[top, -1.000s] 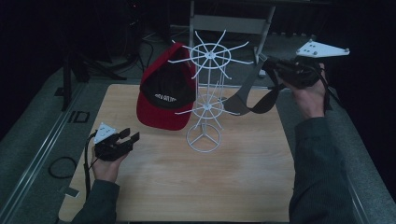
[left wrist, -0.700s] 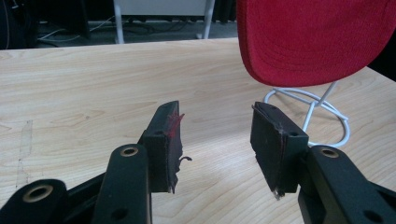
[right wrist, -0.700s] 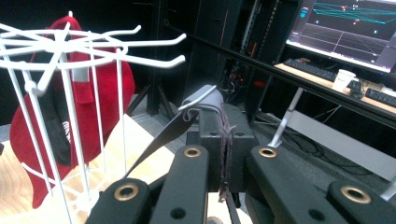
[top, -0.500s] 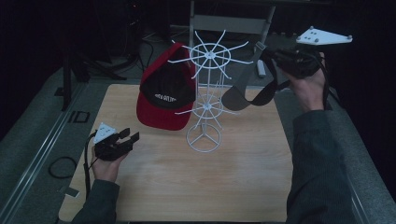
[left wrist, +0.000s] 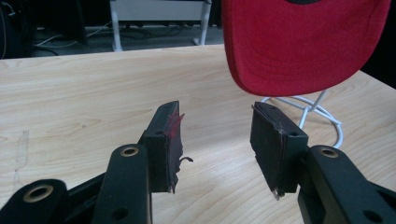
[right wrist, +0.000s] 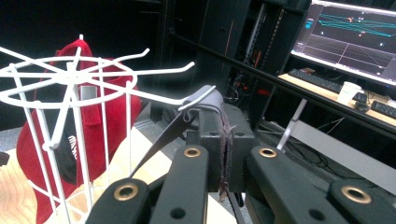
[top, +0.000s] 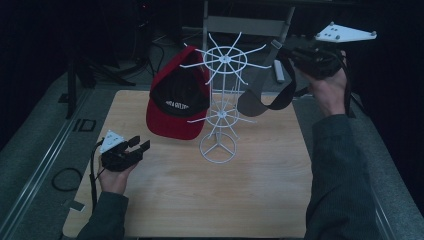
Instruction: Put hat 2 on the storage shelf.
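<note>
Grey cap (top: pixel 262 92) is hanging at upper right of the high view, its strap pinched in the right gripper (right wrist: pixel 223 135) beside a hook of the white wire rack (top: pixel 220 107). If the strap misses the hook it could drop or tip the rack; the left gripper (left wrist: pixel 215 140) is resting spread and empty at lower left, near the red cap (top: pixel 177 102).

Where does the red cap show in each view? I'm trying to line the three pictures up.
High view: the red cap hangs left of centre, on the left side of the white wire rack.
Left gripper view: its red brim hangs at upper right, above the rack's round base.
Right gripper view: it sits at far left, behind the rack's wires.
Shared landmark: the white wire rack.
</note>
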